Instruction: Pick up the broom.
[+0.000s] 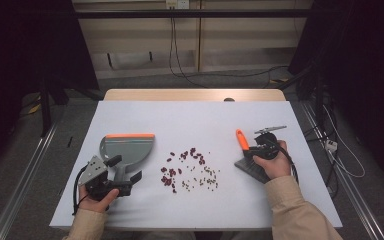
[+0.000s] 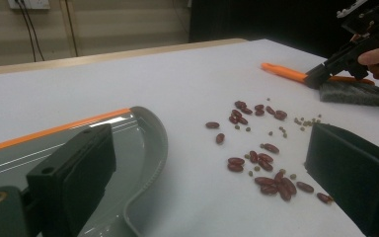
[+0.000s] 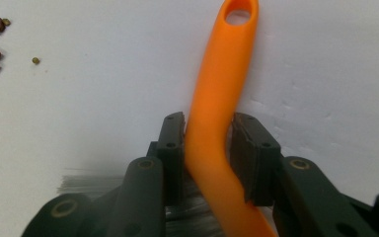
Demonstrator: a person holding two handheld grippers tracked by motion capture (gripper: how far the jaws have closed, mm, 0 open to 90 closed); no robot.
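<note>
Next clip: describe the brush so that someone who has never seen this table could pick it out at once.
On the white table, look to the right of the scattered beans. The brush lies there, its handle clamped in the right tongs. Its bright orange handle with a hanging hole and grey bristles set it apart from the grey dustpan at the left.

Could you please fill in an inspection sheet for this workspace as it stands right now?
Surface: white table, flat, wooden edge at the far side.
Job's things: brush with orange handle; grey dustpan with orange lip; beans scattered between them.
Clutter: nothing seen.
Grippers: right gripper shut on the brush handle; left gripper open around the dustpan handle.
Cables: gripper cable at left; wall cables.
Surroundings: floor rails, dark curtains.
</note>
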